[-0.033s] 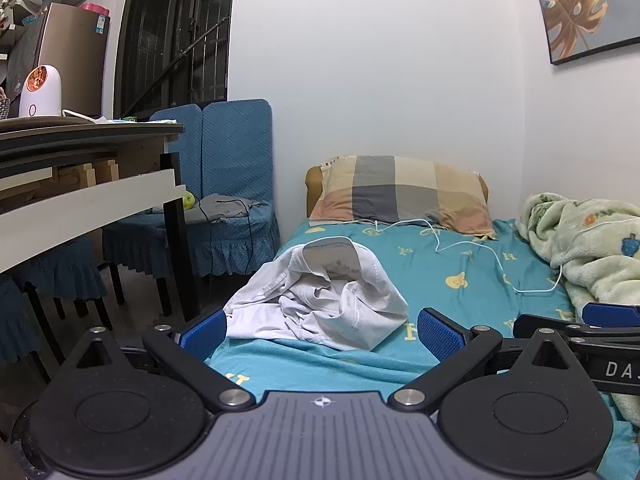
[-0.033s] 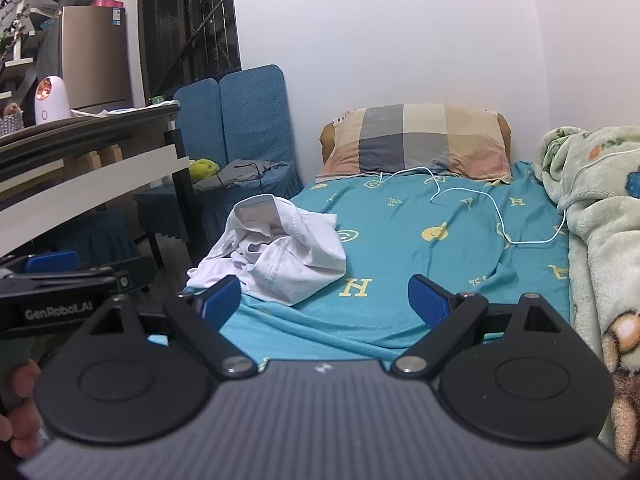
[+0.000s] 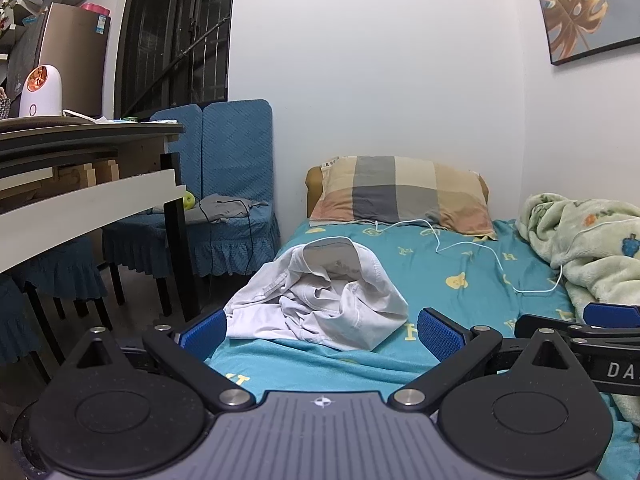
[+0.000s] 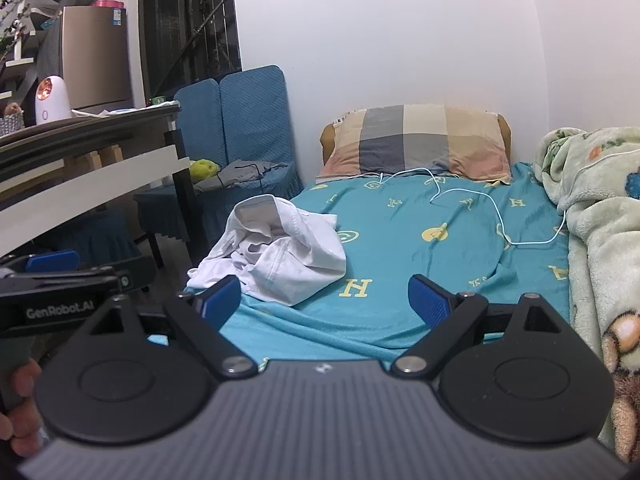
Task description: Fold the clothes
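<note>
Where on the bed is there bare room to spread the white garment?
The teal sheet is bare between the white garment, the white cable and the near edge. It is crowded by the pillow and along the blanket.

Home bedroom, lived-in. I'm facing a bed [image 3: 460,264] with a teal printed sheet, a plaid pillow [image 3: 400,196] at the wall end, a fleece cartoon blanket [image 3: 592,248] bunched on the right, and a white charging cable [image 3: 480,252] trailing across. A crumpled white garment [image 3: 320,300] lies on the sheet. To the left stand blue-covered chairs [image 3: 228,184], a table [image 3: 88,196] and a fridge [image 3: 76,52]. A framed leaf print [image 3: 580,4] hangs on the white wall.
</note>
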The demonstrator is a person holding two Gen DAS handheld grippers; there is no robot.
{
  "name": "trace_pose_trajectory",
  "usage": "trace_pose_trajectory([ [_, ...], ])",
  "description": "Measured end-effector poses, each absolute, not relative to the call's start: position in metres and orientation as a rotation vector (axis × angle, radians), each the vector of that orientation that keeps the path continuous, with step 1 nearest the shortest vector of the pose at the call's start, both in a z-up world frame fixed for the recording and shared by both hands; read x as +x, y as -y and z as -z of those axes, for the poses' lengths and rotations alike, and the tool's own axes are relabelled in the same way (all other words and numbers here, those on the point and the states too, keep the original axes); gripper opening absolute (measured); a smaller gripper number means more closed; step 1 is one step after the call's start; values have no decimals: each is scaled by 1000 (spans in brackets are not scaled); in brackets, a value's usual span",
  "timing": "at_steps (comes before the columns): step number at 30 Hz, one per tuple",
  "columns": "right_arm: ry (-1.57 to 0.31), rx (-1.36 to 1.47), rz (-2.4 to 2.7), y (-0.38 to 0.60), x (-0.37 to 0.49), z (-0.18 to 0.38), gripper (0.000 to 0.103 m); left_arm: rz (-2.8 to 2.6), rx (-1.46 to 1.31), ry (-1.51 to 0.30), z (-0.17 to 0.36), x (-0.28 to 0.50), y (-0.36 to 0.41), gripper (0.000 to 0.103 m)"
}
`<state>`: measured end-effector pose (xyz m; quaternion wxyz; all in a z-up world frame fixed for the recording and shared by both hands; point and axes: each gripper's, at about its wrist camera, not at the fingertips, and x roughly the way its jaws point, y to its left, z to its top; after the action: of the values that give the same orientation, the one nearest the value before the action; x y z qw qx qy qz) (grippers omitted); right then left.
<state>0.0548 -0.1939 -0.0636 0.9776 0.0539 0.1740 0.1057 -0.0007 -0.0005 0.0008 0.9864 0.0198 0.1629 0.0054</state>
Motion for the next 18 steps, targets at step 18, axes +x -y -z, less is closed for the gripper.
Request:
trace_pose_trajectory([
  [18, -338, 131, -178, 202, 61, 70, 92, 2, 11, -329, 0, 1, -1, 103],
])
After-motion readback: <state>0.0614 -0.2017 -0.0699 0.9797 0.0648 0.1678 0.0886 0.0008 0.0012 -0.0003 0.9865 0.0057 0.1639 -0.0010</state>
